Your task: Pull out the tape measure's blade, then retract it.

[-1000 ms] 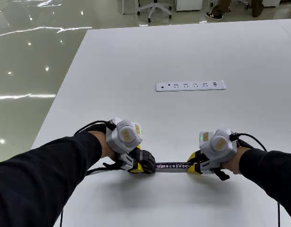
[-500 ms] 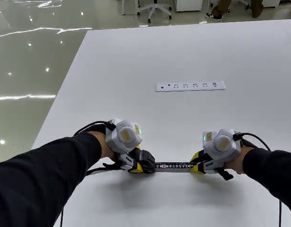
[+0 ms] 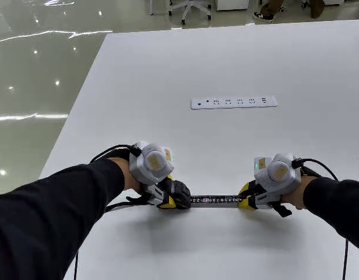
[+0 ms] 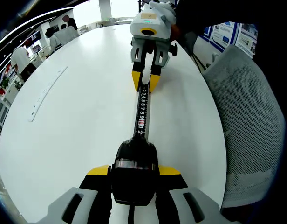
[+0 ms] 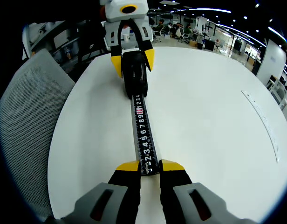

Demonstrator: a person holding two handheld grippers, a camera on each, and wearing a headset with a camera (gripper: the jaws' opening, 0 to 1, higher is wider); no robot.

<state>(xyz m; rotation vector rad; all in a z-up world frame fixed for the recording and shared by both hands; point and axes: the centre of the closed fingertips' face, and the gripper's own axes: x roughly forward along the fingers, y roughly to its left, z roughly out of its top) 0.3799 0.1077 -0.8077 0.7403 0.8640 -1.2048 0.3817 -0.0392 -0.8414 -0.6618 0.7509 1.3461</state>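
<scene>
Tape measure [image 4: 134, 168] stretched between two grippers on a white table [image 3: 238, 52].
Its case is clamped by the left gripper [image 3: 166, 202], its blade [image 3: 217, 200] tip pinched by the right gripper [image 3: 246, 203]. Pull-out is judged in hand; further outward draw, then guided return, is called for. Counted: one tape measure, two grippers, one power strip [image 3: 233, 102].

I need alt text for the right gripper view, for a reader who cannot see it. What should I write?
The right tool, with yellow-tipped jaws, pinches the end of a tape measure's blade, which runs across the white table to its black case, clamped by the left tool opposite. A mesh chair stands at the table's edge.
</scene>
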